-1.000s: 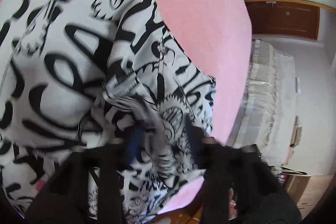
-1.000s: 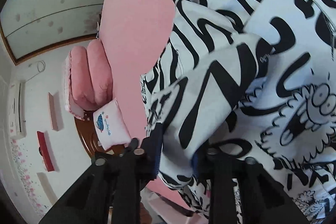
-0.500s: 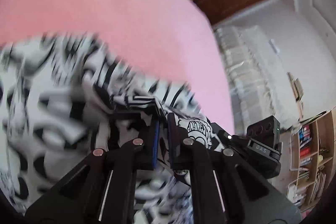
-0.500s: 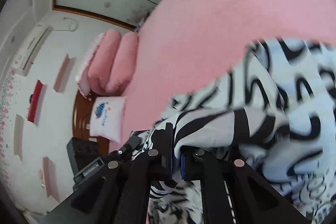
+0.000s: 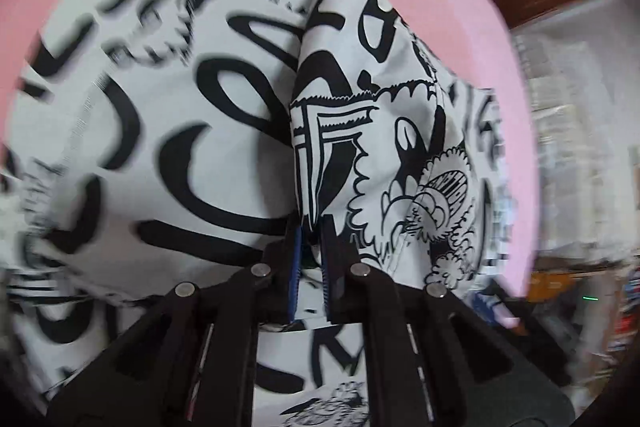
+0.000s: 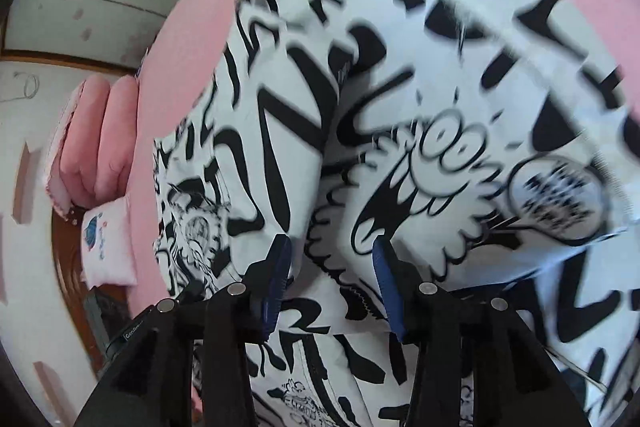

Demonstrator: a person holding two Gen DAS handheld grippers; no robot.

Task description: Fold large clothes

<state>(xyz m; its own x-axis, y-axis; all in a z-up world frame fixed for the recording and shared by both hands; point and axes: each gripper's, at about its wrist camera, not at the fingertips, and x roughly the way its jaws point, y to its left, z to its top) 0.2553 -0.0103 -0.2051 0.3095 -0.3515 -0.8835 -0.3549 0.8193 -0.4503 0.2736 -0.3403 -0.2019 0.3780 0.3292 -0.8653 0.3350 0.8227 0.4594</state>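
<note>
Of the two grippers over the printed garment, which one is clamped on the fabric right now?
The left gripper: its blue pads pinch a ridge of the black-and-white garment. The right gripper differs: its jaws are opening, with fabric between them but unpinched.

Garment (image 5: 224,131) blurs at its left edge; its far side (image 6: 540,39) smears, and both frames crop it

The garment (image 5: 224,131) is seen to be matt woven cloth, white with black printed graphics, laid on a smooth matt pink bedsheet (image 5: 472,15). The left gripper (image 5: 310,239) is made of matt black plastic with ribbed blue pads and bright metal pins.
</note>
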